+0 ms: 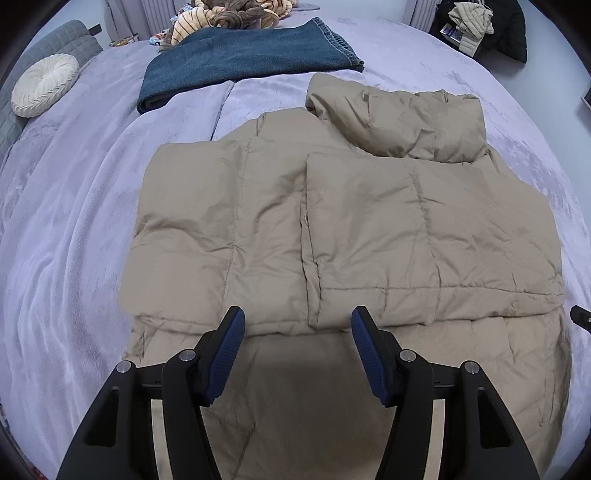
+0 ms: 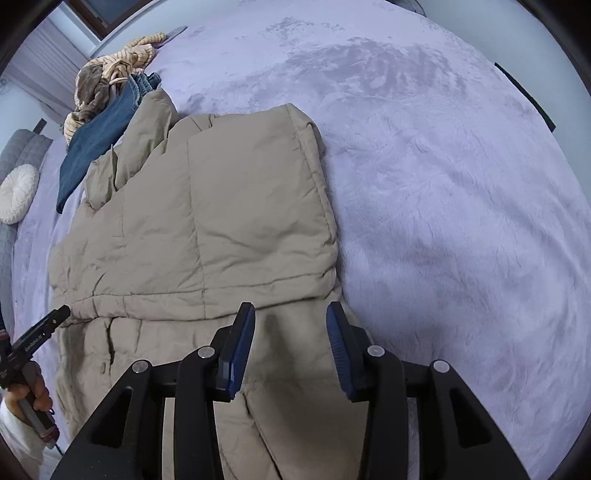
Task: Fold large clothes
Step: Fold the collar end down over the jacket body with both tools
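— So, where do the two tongs stand?
— Nearest the lens, the left gripper [image 1: 297, 321] has its blue pads spread wide with nothing between them, hovering over the near, lower part of the tan puffer jacket [image 1: 332, 229]. The right gripper [image 2: 290, 317] is likewise parted and empty, poised at the jacket's right-hand edge.
— And the jacket itself?
— It lies flat on the lavender blanket [image 2: 461, 184], sides seemingly folded inward over the middle, with the collar end farthest away.
— Which step is that, you think?
— I judge the side folds are made and the lengthwise fold is due. Each gripper needs to drop onto the near hem, pinch through the thick padding, then carry it toward the collar.
— Anything beyond?
— Folded jeans [image 1: 243, 59], a round white cushion [image 1: 44, 85], and a striped heap of clothes [image 1: 236, 14] at the far edge.
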Motion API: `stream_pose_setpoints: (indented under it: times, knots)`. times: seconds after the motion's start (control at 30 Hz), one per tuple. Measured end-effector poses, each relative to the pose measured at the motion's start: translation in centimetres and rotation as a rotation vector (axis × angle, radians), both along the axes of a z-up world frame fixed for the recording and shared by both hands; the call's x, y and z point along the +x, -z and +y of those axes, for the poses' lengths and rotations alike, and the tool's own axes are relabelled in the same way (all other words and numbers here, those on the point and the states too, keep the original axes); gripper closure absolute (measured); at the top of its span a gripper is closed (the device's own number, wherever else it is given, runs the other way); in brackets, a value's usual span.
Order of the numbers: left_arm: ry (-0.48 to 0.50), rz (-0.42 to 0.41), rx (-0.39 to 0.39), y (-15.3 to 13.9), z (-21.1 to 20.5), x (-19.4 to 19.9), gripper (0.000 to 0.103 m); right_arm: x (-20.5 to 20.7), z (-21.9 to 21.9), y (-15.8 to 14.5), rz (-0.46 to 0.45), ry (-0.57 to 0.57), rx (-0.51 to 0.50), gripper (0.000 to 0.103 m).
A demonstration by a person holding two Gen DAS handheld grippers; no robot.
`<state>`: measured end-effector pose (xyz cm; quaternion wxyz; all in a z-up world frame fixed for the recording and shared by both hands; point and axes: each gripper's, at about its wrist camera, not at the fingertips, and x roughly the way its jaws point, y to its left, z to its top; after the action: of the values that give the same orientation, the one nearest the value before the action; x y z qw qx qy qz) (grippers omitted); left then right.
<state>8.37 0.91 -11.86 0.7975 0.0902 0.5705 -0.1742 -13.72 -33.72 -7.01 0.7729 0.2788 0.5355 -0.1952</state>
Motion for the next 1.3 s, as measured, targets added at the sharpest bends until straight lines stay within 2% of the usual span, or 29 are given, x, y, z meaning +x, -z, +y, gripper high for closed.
stream_pose_setpoints:
  times: [0.07, 0.13, 0.17, 0.2, 0.23, 0.43, 0.47, 0.57, 0.63, 0.93, 1.0, 1.3]
  knots:
    - [-0.002, 0.015, -0.001, -0.6, 0.0, -0.9, 0.041, -0.8, 0.2, -0.4, -0.003, 0.022, 0.034, 0.048]
    - [-0.003, 0.039, -0.006, -1.0, 0.1, -1.7, 0.041, -1.5, 0.5, -0.8, -0.007, 0.031, 0.059, 0.046]
    - [-0.009, 0.055, -0.009, -1.2, 0.1, -2.1, 0.031, -1.6, 0.7, -1.0, -0.005, 0.031, 0.064, 0.044]
    - [-0.016, 0.059, -0.012, -1.4, 0.2, -2.5, 0.013, -1.8, 0.9, -1.2, -0.002, 0.029, 0.067, 0.042]
    - [-0.027, 0.049, -0.02, -1.9, 0.3, -3.0, 0.009, -2.1, 1.1, -1.5, -0.004, 0.03, 0.072, 0.038]
    - [-0.027, 0.046, -0.012, -3.5, 0.1, -5.3, 0.008, -3.3, 1.8, -2.5, -0.004, 0.022, 0.088, 0.036]
    - [-0.027, 0.056, -0.013, -3.7, -0.1, -5.7, 0.0, -3.5, 1.8, -2.7, -0.008, 0.021, 0.09, 0.036]
    - [-0.023, 0.069, -0.019, -4.4, -0.3, -6.8, 0.0, -4.2, 2.2, -3.4, -0.017, 0.016, 0.09, 0.033]
    - [-0.023, 0.067, -0.011, -5.0, -0.5, -7.9, 0.0, -4.6, 2.3, -3.7, -0.029, 0.012, 0.101, 0.021]
    - [-0.107, 0.055, 0.014, -6.0, 0.6, -11.8, 0.0, -5.9, 3.5, -3.8, -0.042, -0.063, 0.181, 0.02]
    - [-0.106, 0.086, 0.007, -5.8, 0.9, -12.6, 0.0, -6.0, 3.9, -3.8, -0.038, -0.082, 0.179, 0.02]
    - [-0.098, 0.098, 0.013, -5.7, 2.9, -15.3, 0.0, -7.1, 6.3, -4.3, -0.067, -0.066, 0.177, 0.02]
